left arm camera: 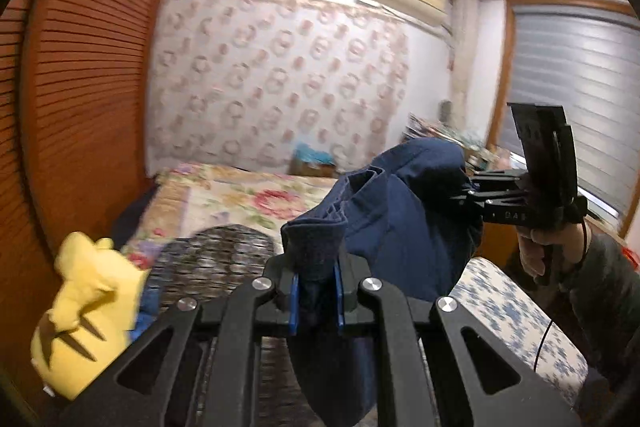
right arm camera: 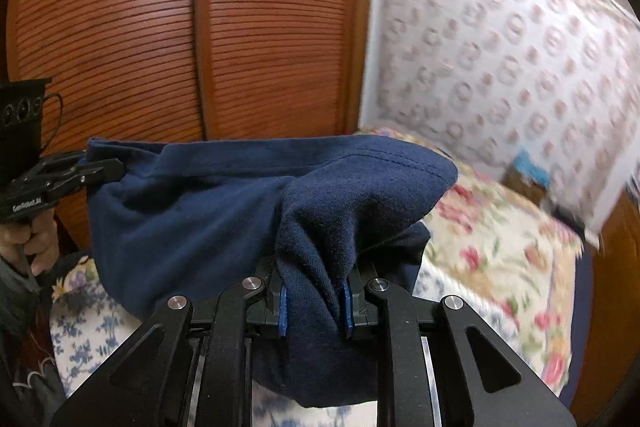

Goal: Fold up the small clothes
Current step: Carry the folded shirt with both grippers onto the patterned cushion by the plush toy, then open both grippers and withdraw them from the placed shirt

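A navy blue garment (left arm camera: 400, 223) hangs in the air above the bed, stretched between both grippers. In the left wrist view my left gripper (left arm camera: 317, 279) is shut on a bunched edge of it, blue pads pressing the cloth from both sides. My right gripper (left arm camera: 471, 194), held by a hand at the right, pinches the garment's far end. In the right wrist view the right gripper (right arm camera: 315, 291) is shut on a thick fold of the navy garment (right arm camera: 192, 211). The left gripper (right arm camera: 114, 169) clamps its corner at the far left.
A floral bedspread (left arm camera: 240, 199) lies below, with a blue-and-white flowered cloth (left arm camera: 516, 319) nearer me. A yellow plush toy (left arm camera: 84, 311) and a dark patterned item (left arm camera: 216, 259) sit at the left. A louvred wooden wardrobe (right arm camera: 192, 27) stands close by. A window blind (left arm camera: 580, 87) is at the right.
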Demonstrator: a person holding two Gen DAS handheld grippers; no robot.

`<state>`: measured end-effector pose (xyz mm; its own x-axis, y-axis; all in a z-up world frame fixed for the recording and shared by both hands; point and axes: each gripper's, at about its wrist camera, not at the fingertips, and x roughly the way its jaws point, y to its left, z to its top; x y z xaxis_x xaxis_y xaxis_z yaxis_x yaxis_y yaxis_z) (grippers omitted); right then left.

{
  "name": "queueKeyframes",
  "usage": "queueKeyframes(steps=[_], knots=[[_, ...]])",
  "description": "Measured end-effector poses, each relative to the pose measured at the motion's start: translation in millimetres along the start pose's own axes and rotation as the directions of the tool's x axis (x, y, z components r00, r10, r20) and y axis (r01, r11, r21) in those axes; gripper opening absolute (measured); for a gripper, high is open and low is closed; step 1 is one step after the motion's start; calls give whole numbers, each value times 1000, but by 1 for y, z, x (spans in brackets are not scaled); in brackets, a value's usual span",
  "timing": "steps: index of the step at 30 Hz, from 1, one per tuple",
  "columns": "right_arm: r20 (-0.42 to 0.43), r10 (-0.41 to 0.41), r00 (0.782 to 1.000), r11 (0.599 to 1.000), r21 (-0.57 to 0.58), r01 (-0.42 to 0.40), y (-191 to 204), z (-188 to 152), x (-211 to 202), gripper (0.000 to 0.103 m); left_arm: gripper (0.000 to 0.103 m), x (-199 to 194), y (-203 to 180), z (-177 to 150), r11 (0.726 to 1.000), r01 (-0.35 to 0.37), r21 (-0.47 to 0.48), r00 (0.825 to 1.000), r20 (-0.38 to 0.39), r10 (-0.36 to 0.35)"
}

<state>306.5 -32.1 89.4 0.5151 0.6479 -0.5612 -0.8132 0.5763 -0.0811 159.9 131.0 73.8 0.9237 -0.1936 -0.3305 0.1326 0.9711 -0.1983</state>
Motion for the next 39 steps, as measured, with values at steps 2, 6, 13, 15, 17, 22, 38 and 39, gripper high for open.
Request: queueKeyframes(steps=[2, 6, 13, 15, 17, 22, 38, 39], knots=[[-9, 20, 1000, 999, -51, -20, 11, 20, 19, 17, 10, -7, 18, -7, 999, -35, -36, 999, 12, 35], [-47, 77, 996, 988, -133, -83, 34, 51, 61, 17, 10, -24, 51, -36, 987, -81, -135, 996, 11, 83], [-170, 126, 977, 945, -280, -171, 91, 73, 159, 17, 10, -21, 94, -90, 948, -216, -232, 976, -67, 206], [-200, 126, 972, 941, -286, -181, 101, 74, 182, 18, 10, -19, 101, -103, 938, -245, -245, 969, -94, 228], [-203, 117, 972, 948, -270, -171, 104, 75, 198, 28, 11, -14, 104, -112, 931, -268, -249, 962, -122, 244], [-149, 50, 988, 983, -167, -75, 85, 79, 206, 47, 11, -6, 112, -115, 923, -280, -262, 955, -170, 242], [-180, 192, 965, 981, 59, -185, 70, 2, 263, 48, 57, -33, 106, -93, 922, -366, -124, 929, -114, 353], [-163, 195, 967, 980, 74, -185, 68, 1, 262, 48, 57, -34, 105, -92, 923, -368, -116, 928, -112, 356]])
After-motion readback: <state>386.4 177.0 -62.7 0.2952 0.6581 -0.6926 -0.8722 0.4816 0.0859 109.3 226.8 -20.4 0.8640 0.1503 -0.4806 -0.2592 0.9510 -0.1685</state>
